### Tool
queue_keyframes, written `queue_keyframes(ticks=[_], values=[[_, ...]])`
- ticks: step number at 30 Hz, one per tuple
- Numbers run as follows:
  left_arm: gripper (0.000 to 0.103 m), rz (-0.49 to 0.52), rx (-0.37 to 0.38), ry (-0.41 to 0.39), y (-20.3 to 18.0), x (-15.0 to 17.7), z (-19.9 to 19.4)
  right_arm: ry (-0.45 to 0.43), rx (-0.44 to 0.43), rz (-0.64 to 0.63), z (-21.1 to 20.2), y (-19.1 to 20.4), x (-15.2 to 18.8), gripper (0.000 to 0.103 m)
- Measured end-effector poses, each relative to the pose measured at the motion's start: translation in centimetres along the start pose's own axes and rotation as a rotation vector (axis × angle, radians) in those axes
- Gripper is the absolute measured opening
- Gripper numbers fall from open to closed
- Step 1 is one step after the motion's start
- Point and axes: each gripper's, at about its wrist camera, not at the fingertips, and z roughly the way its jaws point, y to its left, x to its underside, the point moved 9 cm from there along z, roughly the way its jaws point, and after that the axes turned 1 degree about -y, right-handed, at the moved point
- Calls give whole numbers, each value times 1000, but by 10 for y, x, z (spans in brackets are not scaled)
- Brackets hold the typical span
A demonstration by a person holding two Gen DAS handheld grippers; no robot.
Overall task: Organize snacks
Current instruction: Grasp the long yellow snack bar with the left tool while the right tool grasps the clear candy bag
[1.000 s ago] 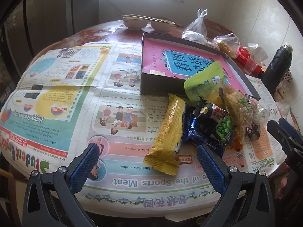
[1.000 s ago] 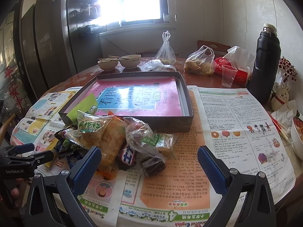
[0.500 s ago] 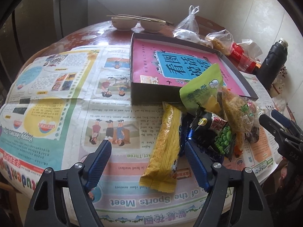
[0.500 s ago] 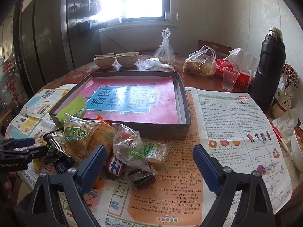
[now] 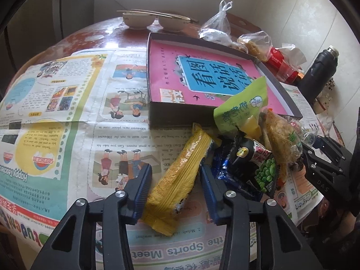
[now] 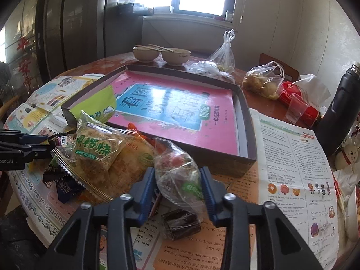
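Observation:
A long yellow packet lies on the newspaper at the left edge of a snack pile. My left gripper straddles its near half; its jaws are closing and both blue pads touch the packet's sides. In the right wrist view my right gripper is closing too, pads pressed on a clear-wrapped snack with a green label. A dark wrapped block lies just below it. A shallow dark box with a pink sheet inside stands behind the pile. A green pouch leans on its front wall.
A pea packet and a brown snack bag fill the pile between the grippers. Two bowls with chopsticks and plastic bags stand beyond the box. A black flask and a clear cup stand right.
Both grippers moved forward onto the pile and narrowed from wide open. The left now grips the yellow packet; the right now grips the clear-wrapped snack.

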Motion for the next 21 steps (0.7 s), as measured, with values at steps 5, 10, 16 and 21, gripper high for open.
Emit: queue_keyframes(ticks=[5, 10, 16, 21], values=[[43, 52, -7, 30, -9, -5, 7, 4, -32, 33, 1, -1, -3, 38], [43, 93, 13, 59, -19, -13, 14, 16, -62, 76, 2, -3, -4, 37], [25, 136, 37, 83, -28, -19, 23, 28, -103, 151, 1, -10, -5, 36], [25, 93, 85, 94, -25, -19, 22, 28, -119, 190, -4, -14, -8, 36]])
